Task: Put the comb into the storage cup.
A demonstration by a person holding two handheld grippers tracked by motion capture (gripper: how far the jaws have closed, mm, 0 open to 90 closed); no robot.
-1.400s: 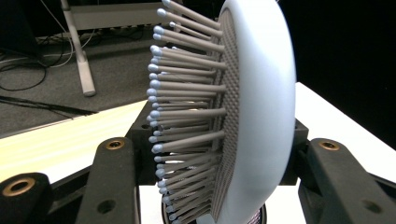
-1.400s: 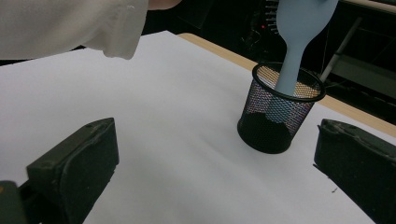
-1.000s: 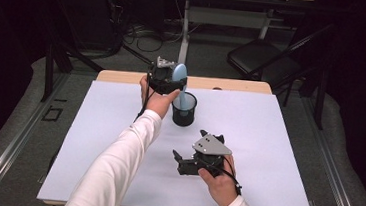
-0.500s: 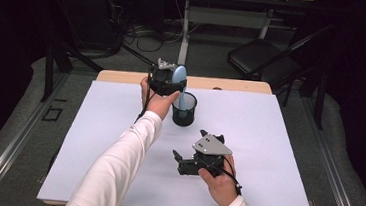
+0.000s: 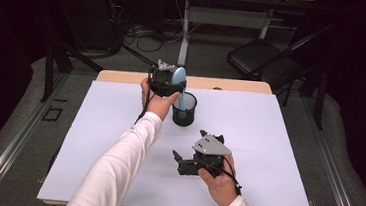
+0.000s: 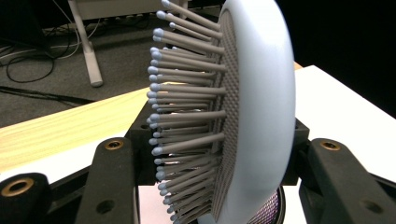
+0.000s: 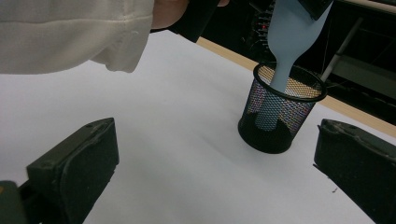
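Note:
A pale blue hairbrush (image 5: pixel 179 78) stands handle-down in a black mesh cup (image 5: pixel 184 110) near the table's far middle. My left gripper (image 5: pixel 169 79) is shut on the brush's head, above the cup. In the left gripper view the brush head (image 6: pixel 252 116) fills the space between my jaws, grey bristles (image 6: pixel 187 112) pointing left. In the right gripper view the brush handle (image 7: pixel 285 56) reaches down inside the mesh cup (image 7: pixel 280 112). My right gripper (image 5: pixel 182 159) rests open near the table's front, nothing between its jaws, pointing toward the cup.
A white sheet (image 5: pixel 268 140) covers the wooden table (image 5: pixel 232 85). Beyond the far edge are a black chair (image 5: pixel 270 60), a desk frame (image 5: pixel 188 18) and cables on the floor. A person's white sleeve (image 5: pixel 115 167) crosses the sheet's left-middle.

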